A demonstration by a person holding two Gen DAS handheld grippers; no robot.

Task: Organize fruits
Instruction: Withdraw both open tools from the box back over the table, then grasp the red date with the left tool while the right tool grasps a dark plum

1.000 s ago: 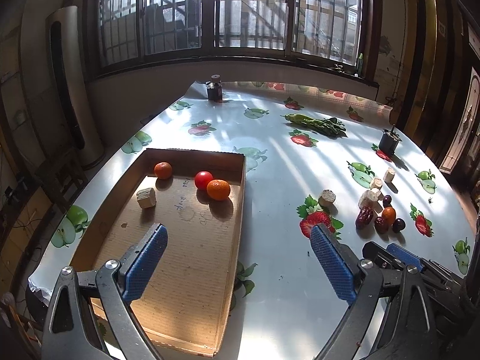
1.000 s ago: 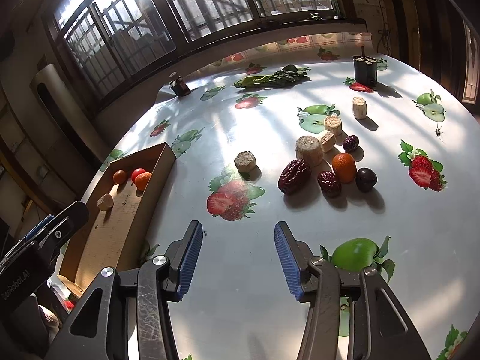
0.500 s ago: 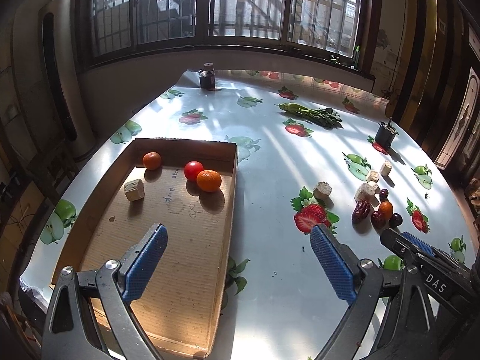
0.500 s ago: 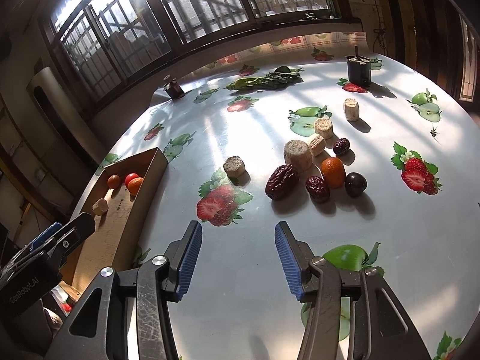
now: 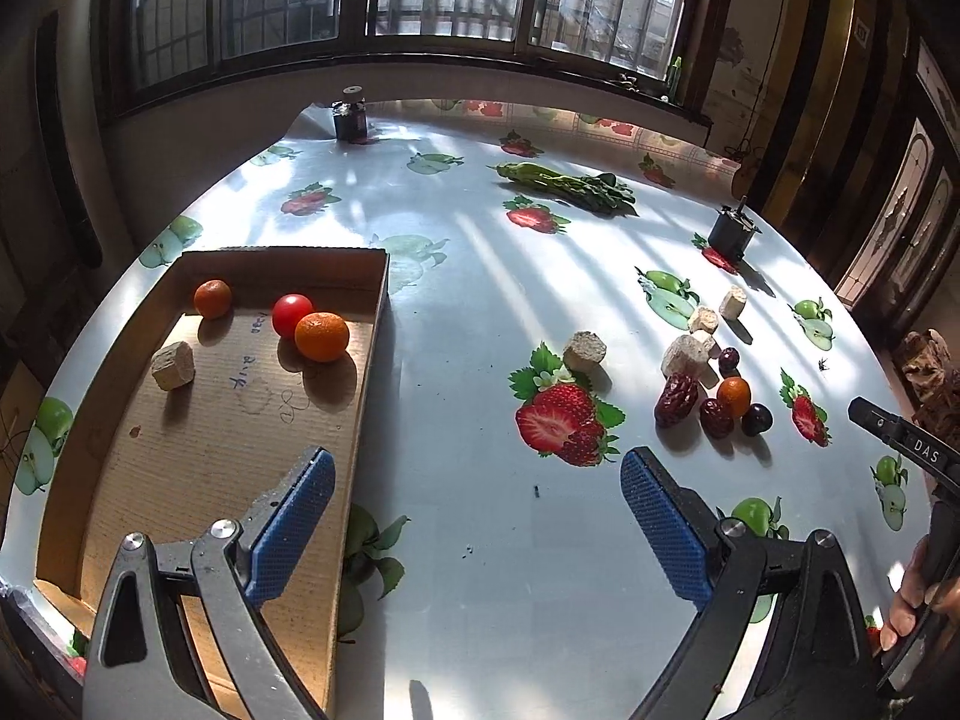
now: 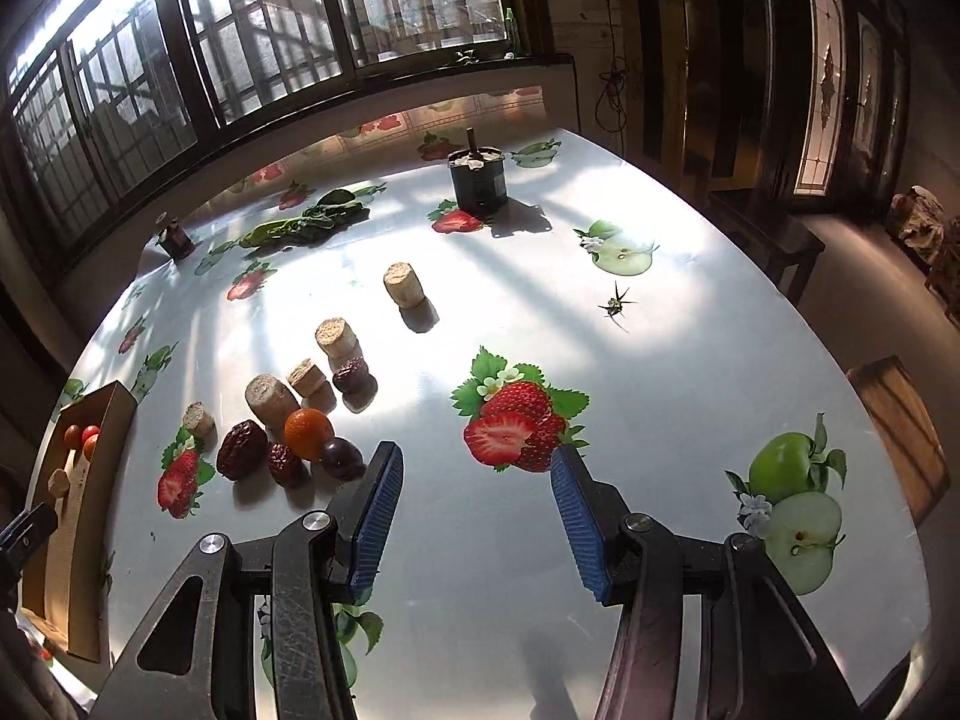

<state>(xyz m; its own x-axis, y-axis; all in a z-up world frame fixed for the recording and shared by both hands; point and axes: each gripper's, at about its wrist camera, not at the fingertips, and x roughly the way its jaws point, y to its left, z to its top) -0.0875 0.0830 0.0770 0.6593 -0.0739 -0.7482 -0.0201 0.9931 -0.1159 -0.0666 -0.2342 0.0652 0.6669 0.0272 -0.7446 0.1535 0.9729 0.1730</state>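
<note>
Both the left gripper [image 5: 474, 504] and right gripper [image 6: 477, 498] are held spread wide, empty. Loose fruits [image 6: 300, 444] (dates, an orange) are clustered beside the box [image 5: 372, 360].

tomato [image 5: 292, 312] in box [image 5: 78, 468] | dates [image 5: 677, 399] right, on table [image 5: 480, 276]

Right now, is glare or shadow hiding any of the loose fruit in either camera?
Left wrist view: striped window light, yet the small orange citrus fruit reads clearly. Right wrist view: glare whitens the glossy fruit-print tablecloth beyond the pile; the dark round plum is shaded but distinct. Fisheye bends both.
</note>
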